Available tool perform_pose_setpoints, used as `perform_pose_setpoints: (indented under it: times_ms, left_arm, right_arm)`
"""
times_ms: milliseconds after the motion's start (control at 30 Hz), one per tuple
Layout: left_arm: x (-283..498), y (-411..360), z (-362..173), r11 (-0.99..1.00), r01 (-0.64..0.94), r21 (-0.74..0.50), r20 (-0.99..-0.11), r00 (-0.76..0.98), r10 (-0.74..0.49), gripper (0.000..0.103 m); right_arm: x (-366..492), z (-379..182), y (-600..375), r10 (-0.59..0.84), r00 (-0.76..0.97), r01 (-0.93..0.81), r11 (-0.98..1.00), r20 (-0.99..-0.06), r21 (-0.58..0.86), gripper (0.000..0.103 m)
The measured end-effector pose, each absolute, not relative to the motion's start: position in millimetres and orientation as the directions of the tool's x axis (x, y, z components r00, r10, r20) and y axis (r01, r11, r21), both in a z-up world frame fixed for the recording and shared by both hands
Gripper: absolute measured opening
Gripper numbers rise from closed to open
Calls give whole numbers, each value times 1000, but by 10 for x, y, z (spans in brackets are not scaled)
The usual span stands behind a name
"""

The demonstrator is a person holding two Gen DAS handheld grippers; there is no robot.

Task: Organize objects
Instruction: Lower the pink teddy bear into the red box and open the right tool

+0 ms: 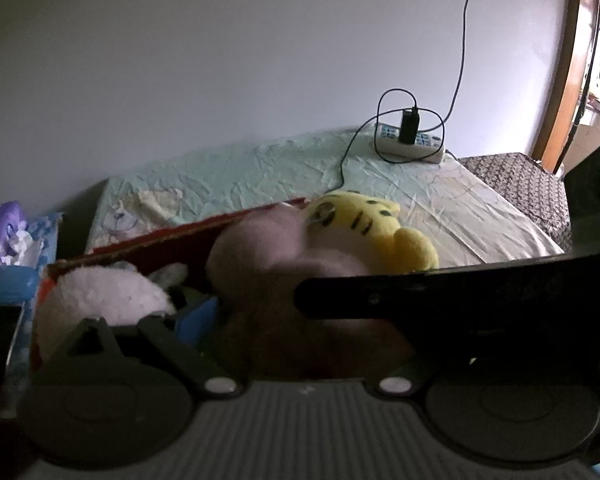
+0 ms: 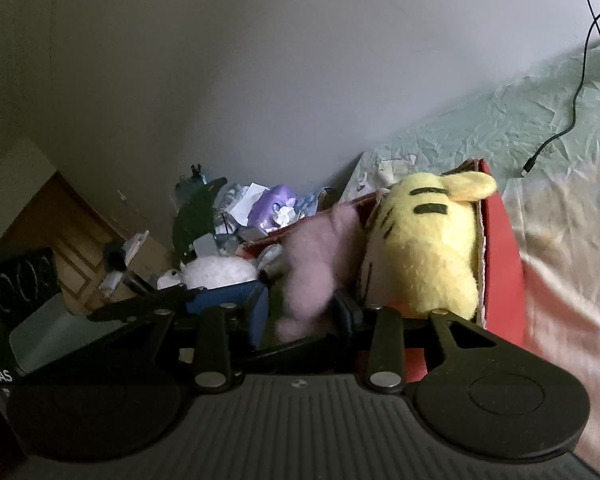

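Fingers (image 2: 342, 312) half hidden behind blurred pink plush (image 2: 312, 264)

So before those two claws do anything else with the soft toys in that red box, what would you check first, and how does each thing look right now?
1. Pink plush toy gripped by the right gripper: cannot tell; the toy is blurred and the fingertips are hidden behind it.
2. Yellow striped tiger plush settled in the red box: ok; it leans against the box's wall.
3. White fluffy plush inside the box: ok.
4. Left gripper free: cannot tell; its view is blocked by a dark bar.
5. Black charger cable away from the box: ok; it lies apart on the sheet.
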State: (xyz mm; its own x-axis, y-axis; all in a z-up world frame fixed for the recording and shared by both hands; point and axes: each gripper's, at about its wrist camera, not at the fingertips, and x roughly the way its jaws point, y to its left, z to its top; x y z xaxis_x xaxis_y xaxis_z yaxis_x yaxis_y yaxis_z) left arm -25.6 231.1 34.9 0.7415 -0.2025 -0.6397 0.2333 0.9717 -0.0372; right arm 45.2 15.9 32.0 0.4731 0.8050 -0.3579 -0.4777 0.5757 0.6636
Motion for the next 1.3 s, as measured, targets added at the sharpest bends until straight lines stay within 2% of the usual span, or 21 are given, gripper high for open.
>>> perform_pose_setpoints:
  times_ms: [67,200,533,733,1100,1300]
  left_arm:
    - [-235,2315,314,971,235,-31,-642,740,-200,95]
    - [-222,2327,295,970,240,-25,-641,741,-200,98]
    - [-296,2359,359,964,260,-58,-637,734,-236,97]
    - [-398,2260,396,955,295,-27,-634,734,-244,97]
    - [-547,2257,522,963,268,-22,-618,754,-223,98]
    - [-560,2295,709,975,219,-22,-596,781,-189,99]
  right_arm:
    - [467,283,143,797,481,-467,585,-365,663,33]
    - [474,302,123,796,477,-479,590,-372,650,30]
    - [460,370,-18,806,463,-435,570,-369,697,30]
    - [415,290,-99,790,469,-377,583,-394,720,28]
    - [242,343,-99,742,512,-376,646,-433,664,28]
    - [190,518,-51,715,547,-412,683,-436,603,36]
